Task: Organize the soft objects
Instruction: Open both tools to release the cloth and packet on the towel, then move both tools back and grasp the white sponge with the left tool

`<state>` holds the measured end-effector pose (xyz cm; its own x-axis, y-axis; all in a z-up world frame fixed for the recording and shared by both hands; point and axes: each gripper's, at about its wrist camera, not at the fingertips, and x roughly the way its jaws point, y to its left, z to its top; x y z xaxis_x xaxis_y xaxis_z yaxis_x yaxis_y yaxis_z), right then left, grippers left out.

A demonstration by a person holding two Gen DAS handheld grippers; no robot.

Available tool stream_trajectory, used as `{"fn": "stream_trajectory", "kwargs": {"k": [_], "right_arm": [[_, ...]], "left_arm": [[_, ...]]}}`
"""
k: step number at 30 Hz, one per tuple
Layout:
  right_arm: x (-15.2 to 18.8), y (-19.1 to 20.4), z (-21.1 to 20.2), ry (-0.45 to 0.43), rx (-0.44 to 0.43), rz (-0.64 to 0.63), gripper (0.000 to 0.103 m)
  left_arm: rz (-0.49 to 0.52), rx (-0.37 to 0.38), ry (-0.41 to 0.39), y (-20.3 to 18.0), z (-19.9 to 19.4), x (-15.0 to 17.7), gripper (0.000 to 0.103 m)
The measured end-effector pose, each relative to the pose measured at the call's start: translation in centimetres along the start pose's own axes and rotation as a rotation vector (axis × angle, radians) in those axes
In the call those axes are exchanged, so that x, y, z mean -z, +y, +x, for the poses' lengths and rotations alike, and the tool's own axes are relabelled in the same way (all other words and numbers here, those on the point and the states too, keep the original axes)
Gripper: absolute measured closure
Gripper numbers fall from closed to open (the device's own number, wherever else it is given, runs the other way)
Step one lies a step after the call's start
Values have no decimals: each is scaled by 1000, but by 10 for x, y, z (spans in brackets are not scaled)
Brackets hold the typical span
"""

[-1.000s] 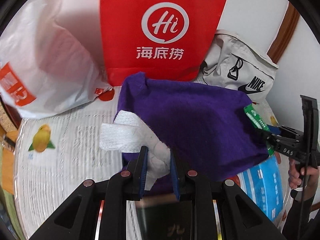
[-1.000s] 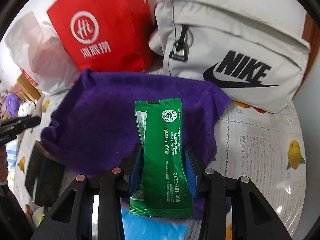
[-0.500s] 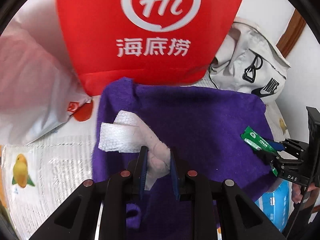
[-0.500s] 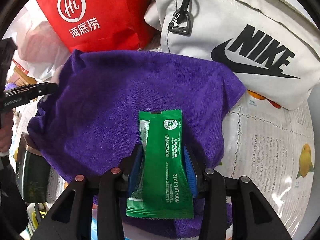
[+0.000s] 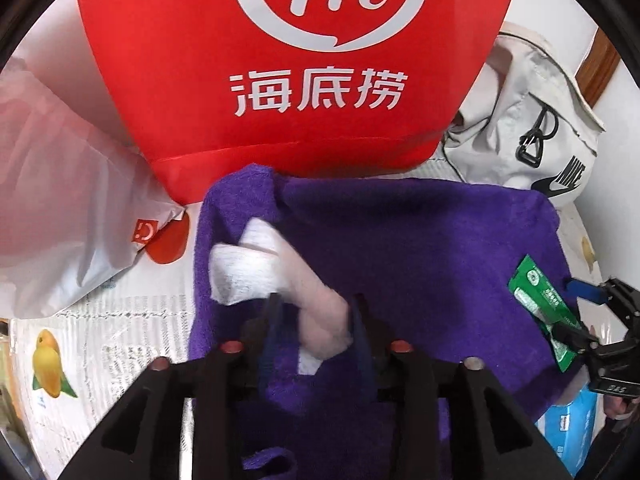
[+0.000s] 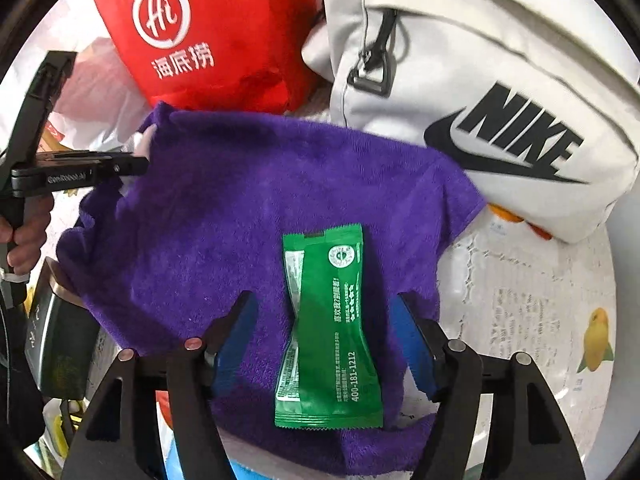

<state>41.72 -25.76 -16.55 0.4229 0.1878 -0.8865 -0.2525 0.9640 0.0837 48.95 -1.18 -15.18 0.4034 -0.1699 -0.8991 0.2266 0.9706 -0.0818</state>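
Right hand-held gripper [image 6: 324, 316] spread wide around green sachet [image 6: 328, 332] lying on purple towel [image 6: 240, 216]; left hand-held gripper [image 5: 314, 320] parted, loosely flanking white cloth [image 5: 276, 276].

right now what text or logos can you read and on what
"Hi" and "海底捞": red bag
"NIKE" with swoosh: grey bag
"400-181-1212": green packet; its smaller print is too small to read
White plastic bag: red mark, not readable
Blue box: print too blurred
Dark box: characters unreadable
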Motion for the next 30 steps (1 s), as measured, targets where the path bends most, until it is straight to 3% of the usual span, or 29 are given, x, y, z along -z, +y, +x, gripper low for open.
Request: {"fn": "stream_trajectory", "kwargs": {"k": [2, 8, 12, 15, 17, 22, 26, 30], "right_arm": [[-1, 3, -4, -6, 12, 4, 33], [6, 5, -22, -8, 26, 35, 33], [15, 3, -41, -8, 37, 56, 33], [23, 7, -59, -41, 47, 55, 33], [30, 13, -72, -77, 50, 45, 33], [53, 30, -104, -141, 44, 29, 32], [78, 46, -123, -166, 64, -5, 32], [109, 55, -141, -154, 26, 57, 32]], "left_arm": [[7, -29, -18, -1, -7, 2, 41], [-1, -73, -47, -3, -34, 9, 41], [-29, -155, -89, -3, -64, 22, 41], [-47, -126, -141, 0, -92, 38, 41], [-43, -93, -217, 0, -116, 52, 41], [-37, -108, -322, -9, -167, 95, 41], [-53, -118, -344, -12, -201, 132, 41], [-40, -151, -335, -16, -219, 172, 41]]}}
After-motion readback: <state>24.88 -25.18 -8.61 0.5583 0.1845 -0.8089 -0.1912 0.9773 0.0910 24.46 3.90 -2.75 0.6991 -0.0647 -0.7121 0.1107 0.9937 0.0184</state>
